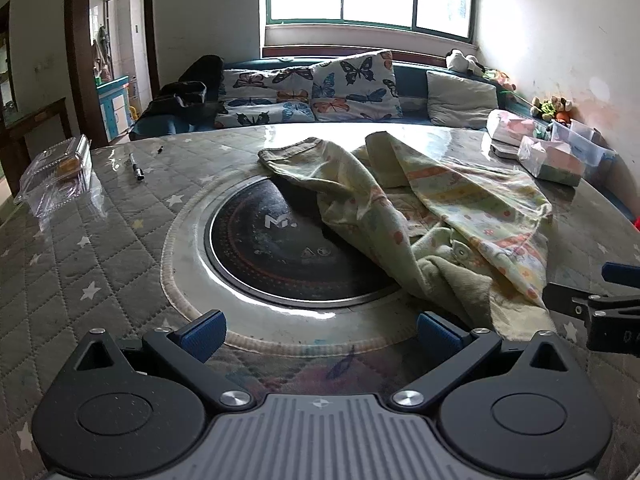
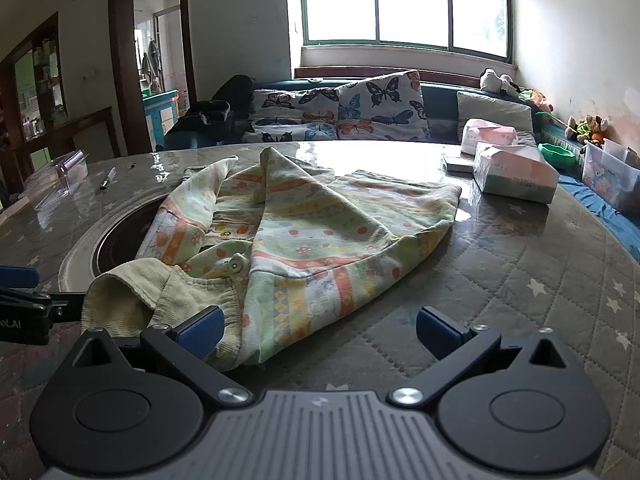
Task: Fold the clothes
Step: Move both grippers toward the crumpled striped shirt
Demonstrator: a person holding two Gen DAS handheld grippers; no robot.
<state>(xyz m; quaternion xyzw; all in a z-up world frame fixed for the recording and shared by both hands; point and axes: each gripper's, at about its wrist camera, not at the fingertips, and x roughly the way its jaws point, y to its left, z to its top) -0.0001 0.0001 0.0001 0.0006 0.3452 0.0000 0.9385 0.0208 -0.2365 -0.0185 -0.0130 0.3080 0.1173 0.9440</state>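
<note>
- While the garment [image 2: 304,236] lies rumpled on the tabletop [image 2: 520,280], partly over the inset burner [image 1: 280,248] at its 9 o'clock, both tools gape empty: left tool [image 1: 320,334]; right tool [image 2: 320,330];
- Risk, I'd judge: pinching only one layer; bunched cloth would drag, skewing any fold.

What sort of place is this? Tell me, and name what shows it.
Most likely a home living or dining room. A sofa with butterfly cushions sits under a window, and a round table with an inset cooktop holds a child's patterned garment.
</note>
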